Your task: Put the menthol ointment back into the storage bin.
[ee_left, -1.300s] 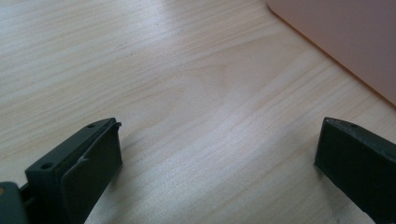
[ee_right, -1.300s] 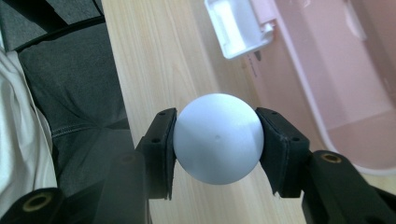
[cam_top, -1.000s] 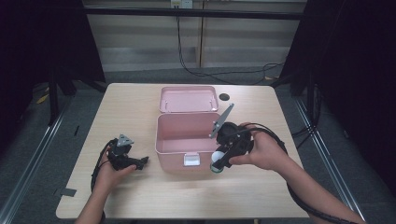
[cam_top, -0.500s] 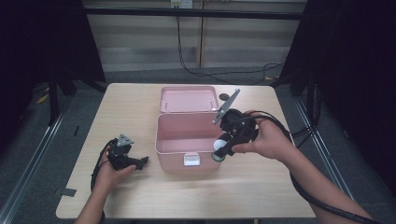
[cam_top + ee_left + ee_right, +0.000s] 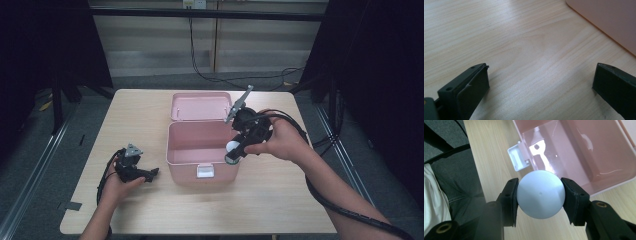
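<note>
Right gripper view: white ball (image 5: 540, 193) sits clamped between both pads of our right gripper (image 5: 540, 195), jaws abt half open around it, hovering over the front edge of the open pink box (image 5: 584, 152), prob. to drop it in. Left gripper (image 5: 541, 87) w/ jaws wide, nothing in them, rests on the wooden table (image 5: 524, 45), out of the way.

Wooden table (image 5: 150, 115), grey floor (image 5: 45, 145)
</note>
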Demonstrator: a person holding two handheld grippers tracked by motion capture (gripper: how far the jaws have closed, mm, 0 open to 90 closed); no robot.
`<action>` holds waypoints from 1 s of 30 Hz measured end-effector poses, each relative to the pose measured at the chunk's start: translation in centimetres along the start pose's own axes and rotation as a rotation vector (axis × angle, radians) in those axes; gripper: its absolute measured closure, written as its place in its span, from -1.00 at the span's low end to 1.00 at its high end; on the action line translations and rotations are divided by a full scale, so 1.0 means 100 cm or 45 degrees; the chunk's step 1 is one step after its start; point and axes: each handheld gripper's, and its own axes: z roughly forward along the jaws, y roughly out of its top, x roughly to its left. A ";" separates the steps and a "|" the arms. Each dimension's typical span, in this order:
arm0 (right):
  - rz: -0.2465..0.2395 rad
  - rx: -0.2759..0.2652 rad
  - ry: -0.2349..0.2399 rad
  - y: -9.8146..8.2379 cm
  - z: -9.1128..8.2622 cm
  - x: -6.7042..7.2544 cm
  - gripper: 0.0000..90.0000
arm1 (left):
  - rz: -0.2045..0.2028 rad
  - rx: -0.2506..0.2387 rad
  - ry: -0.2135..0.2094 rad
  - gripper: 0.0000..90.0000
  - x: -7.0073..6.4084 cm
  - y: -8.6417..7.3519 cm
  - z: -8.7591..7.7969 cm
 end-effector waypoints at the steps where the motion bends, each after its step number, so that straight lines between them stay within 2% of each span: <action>1: 0.000 0.000 0.000 0.000 0.000 0.000 0.12 | 0.000 0.000 0.002 -1.00 0.000 0.000 0.000; 9: 0.005 0.006 -0.017 0.012 0.004 -0.008 0.12 | 0.001 0.000 0.002 -1.00 0.000 0.000 0.000; 15: 0.041 -0.009 -0.029 0.018 0.006 -0.016 0.12 | 0.001 0.000 -0.002 -1.00 0.000 0.000 0.000; 20: 0.067 -0.005 -0.056 0.021 0.013 -0.026 0.12 | 0.001 0.000 -0.002 -1.00 0.000 0.000 0.000; 30: 0.106 0.017 -0.064 0.023 0.028 -0.035 0.12 | 0.001 0.000 -0.002 -1.00 0.000 0.000 0.000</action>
